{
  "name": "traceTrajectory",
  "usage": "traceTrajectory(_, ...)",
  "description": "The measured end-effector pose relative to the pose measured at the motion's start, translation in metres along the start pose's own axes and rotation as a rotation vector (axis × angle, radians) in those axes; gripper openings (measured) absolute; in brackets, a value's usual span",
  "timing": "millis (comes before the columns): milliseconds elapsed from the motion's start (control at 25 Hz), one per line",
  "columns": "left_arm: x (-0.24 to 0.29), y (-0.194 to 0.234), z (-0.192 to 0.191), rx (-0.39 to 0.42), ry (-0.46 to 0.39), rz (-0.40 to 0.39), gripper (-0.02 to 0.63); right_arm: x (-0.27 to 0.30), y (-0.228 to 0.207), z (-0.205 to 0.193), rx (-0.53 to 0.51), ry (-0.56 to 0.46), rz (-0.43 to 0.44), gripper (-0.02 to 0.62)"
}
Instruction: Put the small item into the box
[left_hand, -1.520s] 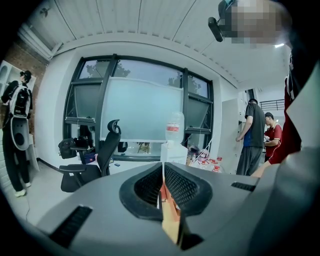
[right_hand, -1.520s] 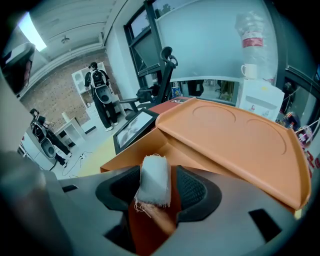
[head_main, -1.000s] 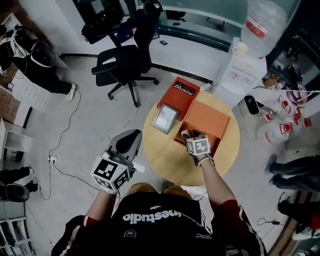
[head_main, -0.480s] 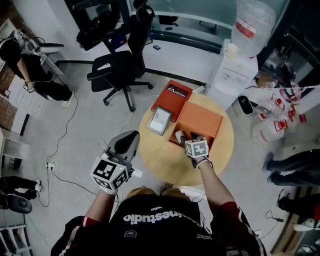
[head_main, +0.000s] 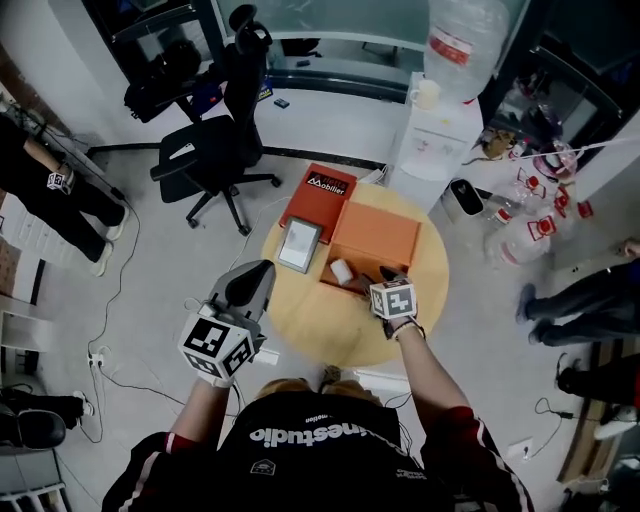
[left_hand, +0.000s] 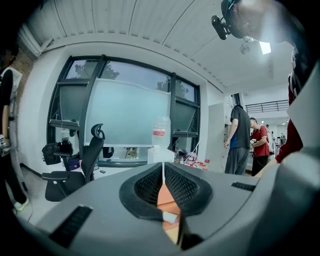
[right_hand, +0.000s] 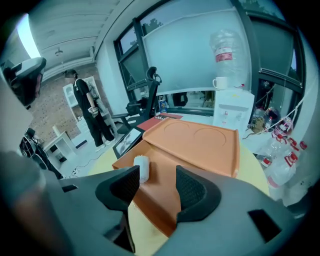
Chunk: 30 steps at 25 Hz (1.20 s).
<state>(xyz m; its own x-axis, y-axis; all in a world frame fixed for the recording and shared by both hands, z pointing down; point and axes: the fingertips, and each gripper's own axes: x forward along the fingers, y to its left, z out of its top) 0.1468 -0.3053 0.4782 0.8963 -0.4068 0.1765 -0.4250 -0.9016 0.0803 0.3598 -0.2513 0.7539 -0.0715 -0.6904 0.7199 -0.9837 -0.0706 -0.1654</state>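
The small white item (head_main: 340, 270) lies in the tray of the open orange box (head_main: 372, 240) on the round wooden table (head_main: 330, 330). In the right gripper view the white item (right_hand: 143, 167) rests by the box's left wall, just beyond the left jaw. My right gripper (head_main: 377, 277) hovers over the box's near edge, open and empty (right_hand: 157, 187). My left gripper (head_main: 258, 272) is held off the table's left edge, its jaws shut with nothing in them (left_hand: 162, 185). Through their slit a bit of the orange box (left_hand: 165, 197) shows.
A red box (head_main: 318, 188) and a grey framed tablet (head_main: 299, 244) lie on the table left of the orange box. A black office chair (head_main: 215, 150), a water dispenser (head_main: 432, 130) and floor cables (head_main: 130, 300) surround the table. People stand at the left and right.
The white item now lies free in the box, apart from the right jaws, which have drawn back slightly. The head view has shifted, and the left gripper stays held off the table.
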Motion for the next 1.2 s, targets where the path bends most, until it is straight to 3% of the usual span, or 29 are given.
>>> traceTrajectory(720, 0.01, -0.02, 0.005, -0.005, 0.011, -0.165, 0.028, -0.133, -0.006, -0.04, 0.273, -0.131, -0.223, 0.239)
traceTrajectory(1040, 0.007, -0.031, 0.017, -0.001, -0.014, -0.23, 0.028, -0.194, 0.012, -0.034, 0.28, -0.237, -0.279, 0.239)
traceTrajectory(1200, -0.001, -0.019, 0.032, 0.023, -0.033, -0.222, 0.028, -0.217, 0.02, -0.026, 0.269, -0.285, -0.313, 0.239)
